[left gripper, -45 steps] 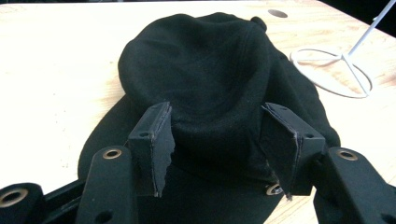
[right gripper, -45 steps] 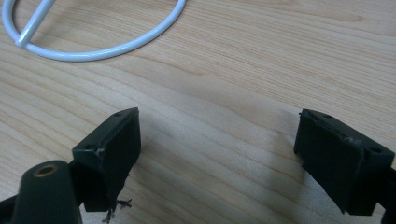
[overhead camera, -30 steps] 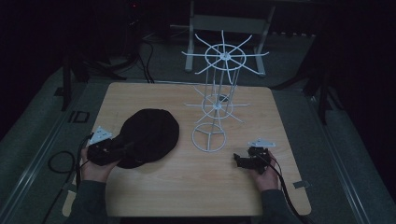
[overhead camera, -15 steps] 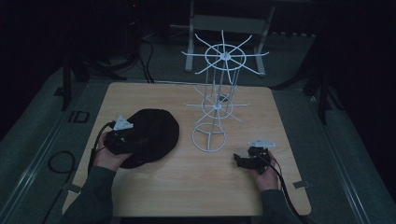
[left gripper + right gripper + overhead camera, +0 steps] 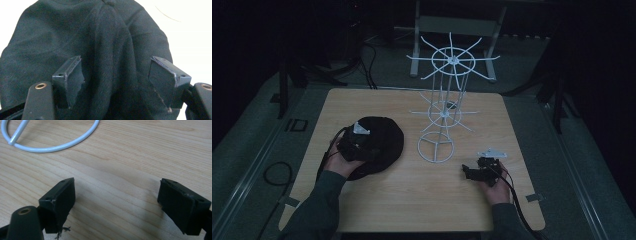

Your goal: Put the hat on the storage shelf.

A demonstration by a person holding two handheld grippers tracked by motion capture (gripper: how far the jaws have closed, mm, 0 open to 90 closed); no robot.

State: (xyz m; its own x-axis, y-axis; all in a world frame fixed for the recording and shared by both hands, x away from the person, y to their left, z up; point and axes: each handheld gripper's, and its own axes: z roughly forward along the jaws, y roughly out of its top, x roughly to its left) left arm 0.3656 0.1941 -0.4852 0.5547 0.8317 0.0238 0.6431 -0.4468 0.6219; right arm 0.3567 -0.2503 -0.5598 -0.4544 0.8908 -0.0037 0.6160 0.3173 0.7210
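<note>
High view: the black hat (image 5: 379, 145) lies on the wooden surface (image 5: 412, 200) at nine o'clock from the white wire rack (image 5: 443, 107). The left tool (image 5: 354, 145) sits on it; the right tool (image 5: 477, 171) rests at five o'clock from the rack.

Left gripper view: jaws spread, straddling a raised fold of the hat (image 5: 110, 50). This looks like the grasping step; next comes closing on that fold.

Right gripper view: jaws spread over bare wood, the rack's base ring (image 5: 50, 145) at eleven o'clock.

Black knit hat (image 5: 379, 145) (image 5: 100, 50), lying flat, rumpled, table's left, beside white wire rack (image 5: 442, 107).
</note>
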